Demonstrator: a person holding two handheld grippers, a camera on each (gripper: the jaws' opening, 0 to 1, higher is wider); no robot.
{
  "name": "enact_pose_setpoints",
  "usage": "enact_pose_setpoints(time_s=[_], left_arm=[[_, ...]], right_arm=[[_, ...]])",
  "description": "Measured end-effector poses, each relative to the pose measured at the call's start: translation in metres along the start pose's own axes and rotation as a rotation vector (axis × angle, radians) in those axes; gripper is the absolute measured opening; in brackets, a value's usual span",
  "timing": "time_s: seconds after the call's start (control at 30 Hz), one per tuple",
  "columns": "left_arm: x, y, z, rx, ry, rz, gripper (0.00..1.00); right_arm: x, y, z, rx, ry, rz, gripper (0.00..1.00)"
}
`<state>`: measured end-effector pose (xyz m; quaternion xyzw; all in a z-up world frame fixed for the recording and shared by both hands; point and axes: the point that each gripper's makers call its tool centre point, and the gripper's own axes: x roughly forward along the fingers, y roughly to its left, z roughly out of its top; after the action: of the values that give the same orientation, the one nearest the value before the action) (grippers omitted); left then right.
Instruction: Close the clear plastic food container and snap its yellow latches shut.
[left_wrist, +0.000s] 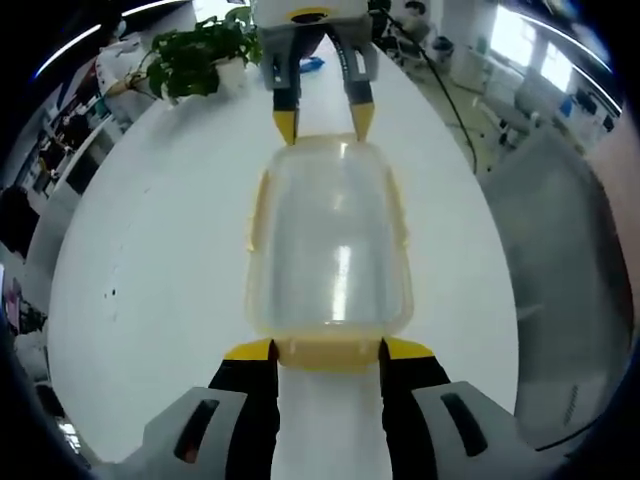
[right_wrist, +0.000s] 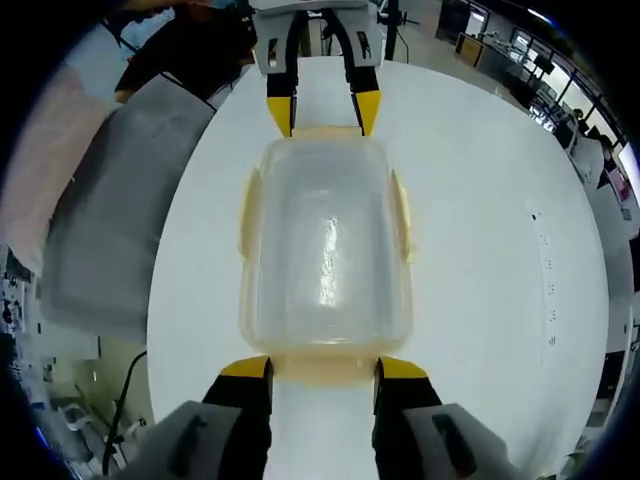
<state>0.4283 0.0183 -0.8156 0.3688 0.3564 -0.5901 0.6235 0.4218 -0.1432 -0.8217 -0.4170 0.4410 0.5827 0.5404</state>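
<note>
The lid is sitting on the box (left_wrist: 330, 250) (latches maybe unsnapped); both open claws, left (left_wrist: 328, 349) and right (right_wrist: 323, 368), are flanking its end latches.

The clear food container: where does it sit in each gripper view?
Left gripper view: container at centre, just beyond the left gripper.
Right gripper view: container at centre, just beyond the right gripper.
Shared landmark: the white table beneath it.

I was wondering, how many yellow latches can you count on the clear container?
4: one at the left claw, one at the right claw, and one on each long side of the container, at and.
</note>
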Motion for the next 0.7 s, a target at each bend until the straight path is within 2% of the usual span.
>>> enact_pose_setpoints(time_s=[0.7], left_arm=[[0.0091, 0.0007, -0.003, -0.006, -0.002, -0.009, 0.37]], right_arm=[[0.007, -0.0026, -0.0043, 0.002, 0.007, 0.012, 0.37]])
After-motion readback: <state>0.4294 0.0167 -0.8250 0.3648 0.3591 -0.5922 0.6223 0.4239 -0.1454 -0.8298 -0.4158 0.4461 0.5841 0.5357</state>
